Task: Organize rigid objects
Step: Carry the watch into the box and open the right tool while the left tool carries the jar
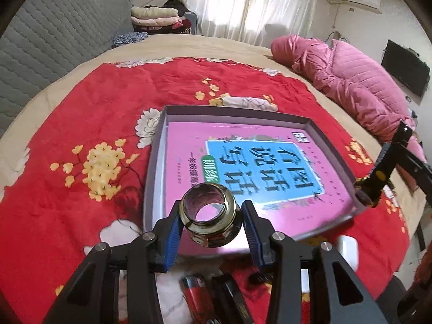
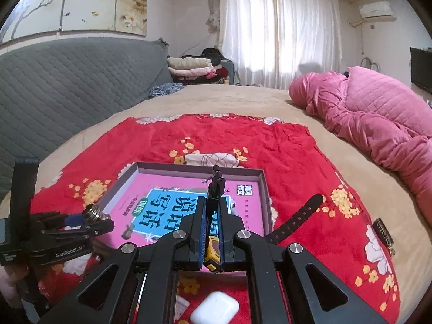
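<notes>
My left gripper is shut on a shiny metal threaded fitting, held with its hole facing the camera, over the near edge of a shallow grey box. A pink book with a blue panel lies flat in that box. My right gripper is shut on a black-strapped watch with a yellow case. One strap with the buckle sticks up past the fingertips, and the other trails right onto the red blanket. In the right wrist view the box lies ahead and the left gripper holds the fitting at its near left corner.
A red floral blanket covers the bed. A white earbud case, a red lighter and a dark flat item lie near me. A pink quilted jacket lies at right. A grey padded headboard stands at left.
</notes>
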